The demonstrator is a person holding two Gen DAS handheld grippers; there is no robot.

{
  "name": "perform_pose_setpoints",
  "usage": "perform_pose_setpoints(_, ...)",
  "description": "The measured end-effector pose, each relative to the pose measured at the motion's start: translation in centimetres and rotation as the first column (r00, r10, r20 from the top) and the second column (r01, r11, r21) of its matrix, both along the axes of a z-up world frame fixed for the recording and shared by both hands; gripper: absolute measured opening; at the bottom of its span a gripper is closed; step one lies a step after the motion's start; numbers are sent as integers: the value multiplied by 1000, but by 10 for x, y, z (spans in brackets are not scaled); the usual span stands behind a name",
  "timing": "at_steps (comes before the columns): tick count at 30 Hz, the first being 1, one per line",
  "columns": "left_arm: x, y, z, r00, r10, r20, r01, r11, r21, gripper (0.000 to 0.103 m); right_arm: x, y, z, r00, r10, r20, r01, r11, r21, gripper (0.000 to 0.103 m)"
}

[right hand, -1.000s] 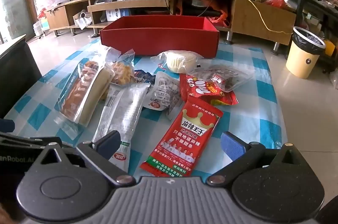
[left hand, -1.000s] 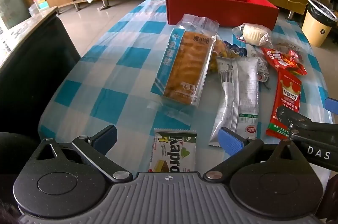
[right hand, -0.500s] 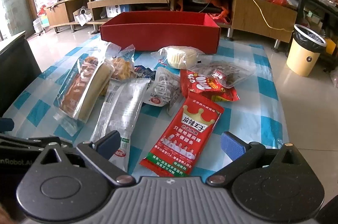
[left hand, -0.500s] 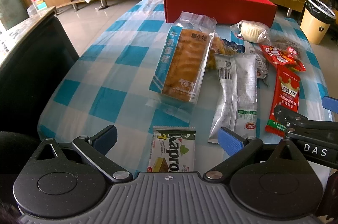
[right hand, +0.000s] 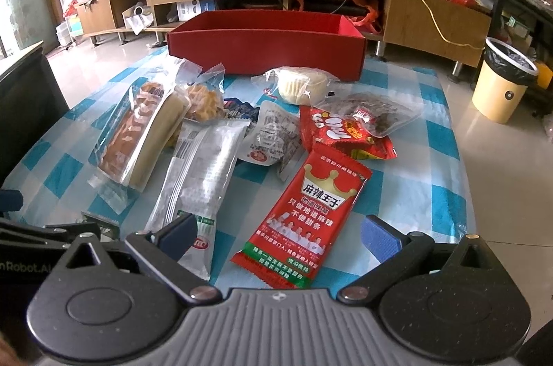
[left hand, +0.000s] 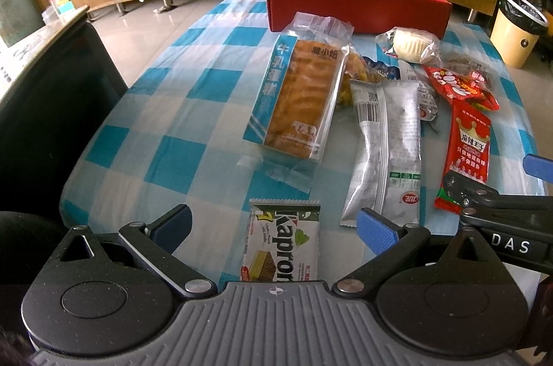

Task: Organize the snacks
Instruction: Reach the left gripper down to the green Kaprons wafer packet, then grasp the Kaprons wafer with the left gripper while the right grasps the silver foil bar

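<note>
A Kapron wafer packet [left hand: 281,243] lies at the bottom centre of the left wrist view, directly between the wide-spread fingers of the left gripper [left hand: 274,226], which holds nothing. Light, flat and crinkly, it would likely crush under a hard pinch; its long side edges look the safest hold. Above it, mid-frame, sit a clear-wrapped cake loaf [left hand: 304,96] and a silver packet [left hand: 389,141], both soft and probably slippery. In the right wrist view, a red spicy-strip packet [right hand: 304,214] lies at lower centre, its near end between the right gripper's [right hand: 278,236] equally wide, empty fingers; thin and floppy, it may sag if lifted by one end. A wrapped bun [right hand: 300,86] rests just before the red box [right hand: 266,46], apparently empty, at upper centre on the blue-checked surface [left hand: 166,124].
</note>
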State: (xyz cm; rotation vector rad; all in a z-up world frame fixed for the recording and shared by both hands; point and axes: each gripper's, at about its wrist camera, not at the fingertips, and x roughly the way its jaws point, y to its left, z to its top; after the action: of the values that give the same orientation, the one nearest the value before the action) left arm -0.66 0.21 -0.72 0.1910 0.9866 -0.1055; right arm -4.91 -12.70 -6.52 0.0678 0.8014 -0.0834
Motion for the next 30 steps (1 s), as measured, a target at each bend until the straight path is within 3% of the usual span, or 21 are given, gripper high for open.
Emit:
perform_pose_setpoints(7, 2, 3, -7, 1000, 10, -24, -10, 1000, 9, 102, 3, 3, -4, 1000, 17, -20, -17, 1000, -7, 101)
perform_pose_setpoints(24, 20, 13, -50, 981, 84, -176, -77, 996, 44, 98, 15, -3, -4, 999, 23, -29, -21, 998, 54, 101)
perform_pose_setpoints(26, 24, 16, -53, 974, 105, -199, -104, 994, 19, 98, 20, -4, -4, 999, 17, -36, -15, 998, 60, 101)
perform_pose_setpoints(30, 29, 27, -53, 964, 115, -238, -136, 988, -74, 82, 30, 0, -2, 999, 24, -40, -21, 998, 63, 101)
